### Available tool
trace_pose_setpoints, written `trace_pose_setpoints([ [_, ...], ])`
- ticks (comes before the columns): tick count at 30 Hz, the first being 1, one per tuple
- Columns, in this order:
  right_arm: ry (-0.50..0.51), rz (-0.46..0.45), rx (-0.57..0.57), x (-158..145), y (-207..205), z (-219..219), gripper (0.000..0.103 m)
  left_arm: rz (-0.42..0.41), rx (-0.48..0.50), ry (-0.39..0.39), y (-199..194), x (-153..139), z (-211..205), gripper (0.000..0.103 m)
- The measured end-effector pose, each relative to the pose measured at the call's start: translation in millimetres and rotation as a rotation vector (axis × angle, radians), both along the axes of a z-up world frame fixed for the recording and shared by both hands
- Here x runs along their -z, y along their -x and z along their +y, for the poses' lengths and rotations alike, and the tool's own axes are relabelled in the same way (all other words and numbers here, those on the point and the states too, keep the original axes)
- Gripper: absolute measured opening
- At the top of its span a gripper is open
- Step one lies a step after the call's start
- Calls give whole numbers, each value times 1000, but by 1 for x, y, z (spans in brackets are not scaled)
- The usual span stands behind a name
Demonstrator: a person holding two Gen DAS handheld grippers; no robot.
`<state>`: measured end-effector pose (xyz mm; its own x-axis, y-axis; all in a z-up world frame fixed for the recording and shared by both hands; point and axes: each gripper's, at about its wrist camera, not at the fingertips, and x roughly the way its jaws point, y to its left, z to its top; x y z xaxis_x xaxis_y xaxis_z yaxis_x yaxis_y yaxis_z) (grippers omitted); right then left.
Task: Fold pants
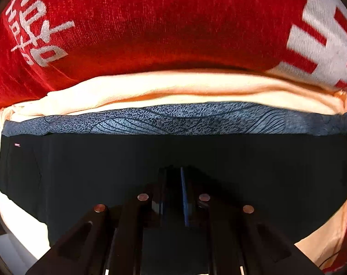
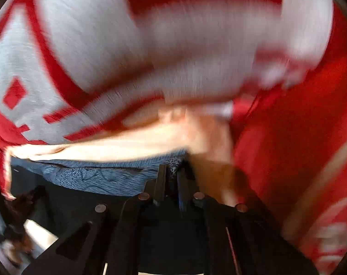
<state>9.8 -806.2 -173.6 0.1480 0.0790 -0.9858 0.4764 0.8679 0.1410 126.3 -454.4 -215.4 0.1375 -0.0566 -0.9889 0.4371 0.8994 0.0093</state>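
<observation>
The black pants [image 1: 150, 158] lie spread across the lower half of the left wrist view, with a grey-blue patterned band [image 1: 173, 119] along their far edge. My left gripper [image 1: 174, 174] is shut on the black fabric near its middle. In the blurred right wrist view my right gripper [image 2: 172, 171] is shut on the corner of the same grey-blue band [image 2: 93, 176], with the black pants [image 2: 70, 201] below it. My left gripper shows blurred at the far left of that view [image 2: 20, 208].
A cream cloth [image 1: 173, 87] lies under the pants, also in the right wrist view [image 2: 127, 142]. Beneath it a red blanket with white characters [image 1: 150, 23] covers the surface, also in the right wrist view [image 2: 288, 137].
</observation>
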Motion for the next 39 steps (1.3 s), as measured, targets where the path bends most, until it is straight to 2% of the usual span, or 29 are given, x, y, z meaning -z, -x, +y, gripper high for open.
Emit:
trace_pose_setpoints([
  [2,24,-18,4,-7,-6,-5,8,4,-13,6,-4,2,-1,12],
  [5,-50,42,41,13,-12,-18,11,5,-16,-9,-5,6,-4,12],
  [7,-10,82,35,18,-11,-14,14,11,-9,0,-3,2,-4,12],
  [10,6,26,59,0,-1,-7,26,23,-10,26,1,-6,4,12],
  [13,-18,-34,108,-18,15,1,26,9,-1,36,2,-10,9,12],
  [16,-18,-54,42,-19,20,23,26,28,-15,32,5,-5,15,15],
  [17,-10,-42,11,-14,17,32,26,33,-23,33,3,-4,19,46],
  [18,-10,-24,2,-6,15,37,26,32,-38,38,3,-3,22,90],
  [19,-17,-3,4,1,10,42,26,19,-58,45,4,-4,25,99],
  [21,-43,63,21,28,10,44,26,7,-70,58,5,-7,27,100],
  [22,-52,57,26,38,13,42,26,15,-74,60,5,-7,27,100],
  [24,-22,1,5,35,15,44,25,25,-72,42,5,-5,29,100],
  [29,45,51,42,13,19,45,26,33,-79,30,9,-7,50,100],
  [32,-21,-5,30,-4,16,52,28,55,-123,47,13,-11,72,100],
  [35,-66,-23,15,-10,14,75,45,71,-158,49,21,-16,99,100],
  [39,-160,-26,11,-8,23,118,46,74,-193,19,29,-20,128,100],
])
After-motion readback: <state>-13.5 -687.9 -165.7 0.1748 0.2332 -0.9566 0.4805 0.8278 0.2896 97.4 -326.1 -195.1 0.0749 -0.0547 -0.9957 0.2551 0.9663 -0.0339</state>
